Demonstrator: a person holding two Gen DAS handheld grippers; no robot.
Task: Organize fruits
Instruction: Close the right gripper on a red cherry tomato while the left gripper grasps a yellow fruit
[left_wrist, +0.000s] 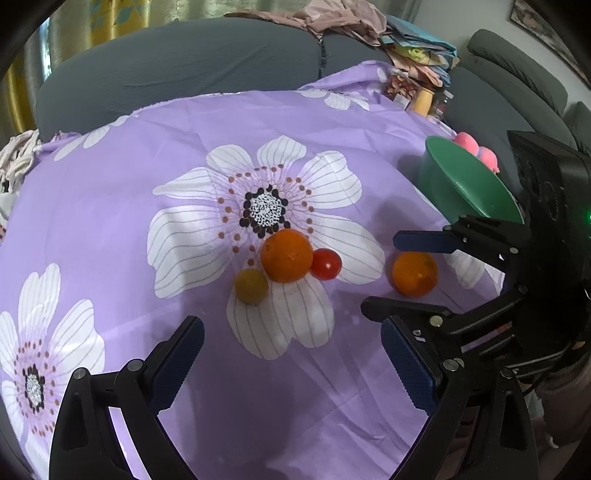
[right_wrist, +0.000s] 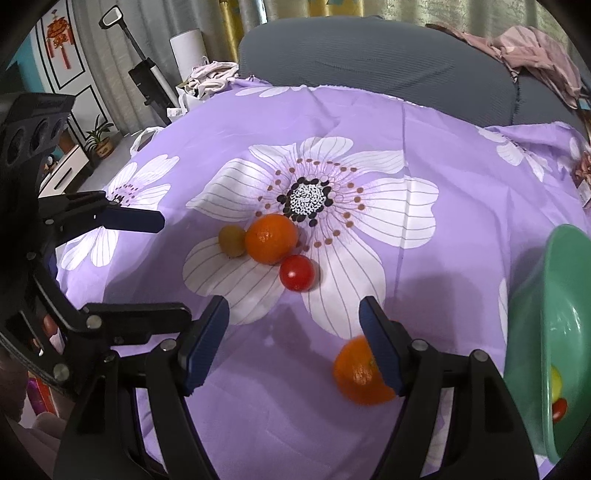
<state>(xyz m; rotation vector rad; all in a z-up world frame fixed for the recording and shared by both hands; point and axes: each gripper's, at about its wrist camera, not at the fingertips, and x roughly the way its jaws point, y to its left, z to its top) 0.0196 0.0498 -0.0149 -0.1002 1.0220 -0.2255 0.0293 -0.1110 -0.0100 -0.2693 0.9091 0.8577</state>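
Our right gripper (right_wrist: 293, 347) hangs low over the purple floral cloth (right_wrist: 461, 155), fingers wide, a blurred orange (right_wrist: 356, 376) touching the right pad. Our left gripper (left_wrist: 291, 365) gapes empty. Ahead cluster another orange (left_wrist: 286, 254), tomato (left_wrist: 325, 264), greenish fruit (left_wrist: 251, 286); the green bowl (right_wrist: 554, 295) sits right.

Home living room, grey sofa (left_wrist: 184, 70), curtains (right_wrist: 236, 22)
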